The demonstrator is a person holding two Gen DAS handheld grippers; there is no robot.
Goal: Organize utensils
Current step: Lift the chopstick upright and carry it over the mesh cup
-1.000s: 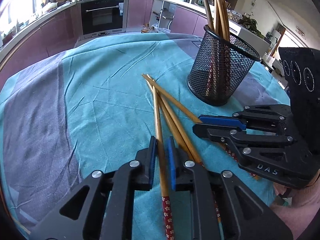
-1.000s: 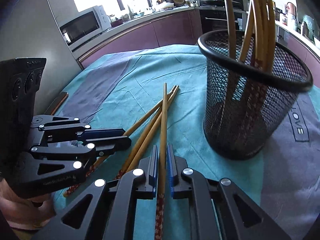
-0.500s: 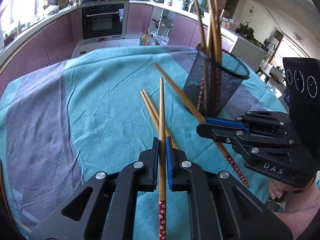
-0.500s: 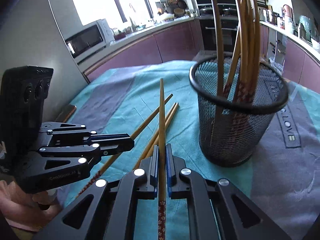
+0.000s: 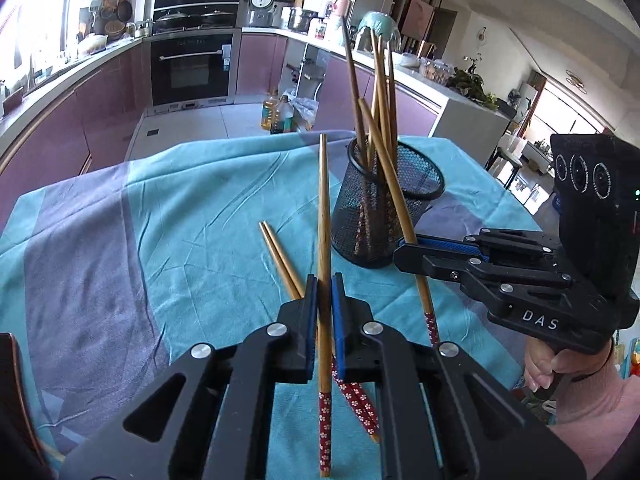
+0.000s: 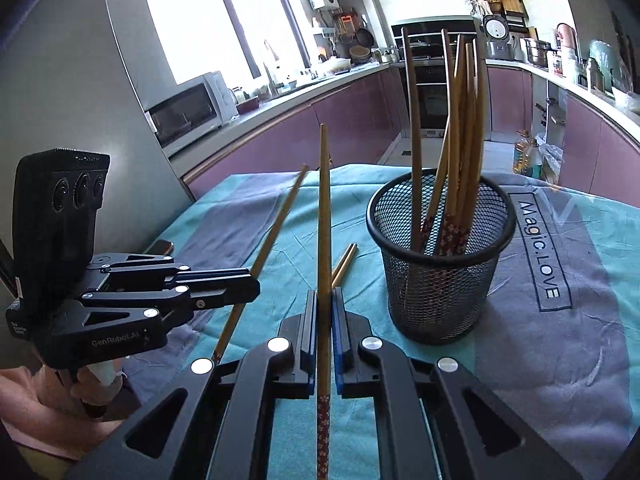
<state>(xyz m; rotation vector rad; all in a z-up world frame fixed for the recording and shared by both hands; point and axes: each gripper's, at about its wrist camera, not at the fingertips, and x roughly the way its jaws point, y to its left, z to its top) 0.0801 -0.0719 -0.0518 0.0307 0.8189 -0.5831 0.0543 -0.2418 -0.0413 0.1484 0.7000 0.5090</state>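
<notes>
Clearly both the left gripper (image 5: 324,300) and the right gripper (image 6: 325,312) pinched one chopstick each, so their tips could collide at the mesh holder (image 6: 440,264) at two o'clock.

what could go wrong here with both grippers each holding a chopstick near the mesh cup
1. The left gripper and right gripper each pinch one chopstick near its patterned end, so the long tips could swing and cross.
2. The mesh cup is already crowded with sticks; a misaimed tip may catch its rim and tip it.
3. Two loose chopsticks lie close below.
</notes>
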